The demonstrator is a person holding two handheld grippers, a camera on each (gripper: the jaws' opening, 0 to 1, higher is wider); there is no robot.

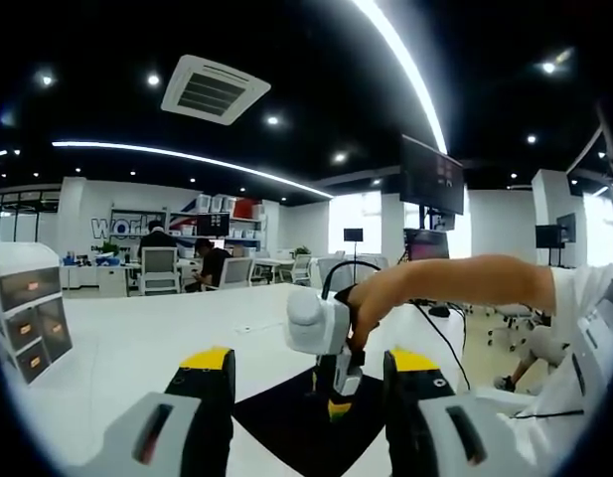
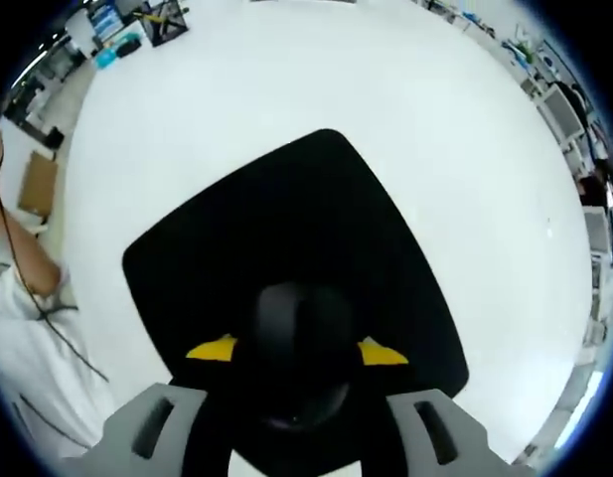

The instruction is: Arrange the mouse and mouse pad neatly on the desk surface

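Right gripper view: right gripper looks straight down on the black mouse, which sits between its yellow-tipped fingers, one tip on each flank. Looks like they're pinching it, though the actual contact is hard to confirm against black on black. Mouse is over the near half of the black mouse pad, which lies flat on the white desk, rotated diamond-wise, corner pointing away from the fingers.

Left gripper view: left gripper fingers spread wide with nothing between them, held low over the desk. A corner of the pad shows between and beyond them; the right gripper stands upright on it, a person's hand holding it.

Handling, my read: mouse is a light, rigid, smooth plastic dome, slippery up top, so grip low on the flat sides at mid-length. Pad is thin, matte and floppy with rounded corners; probably slides better than it lifts, so pinch an edge or corner.
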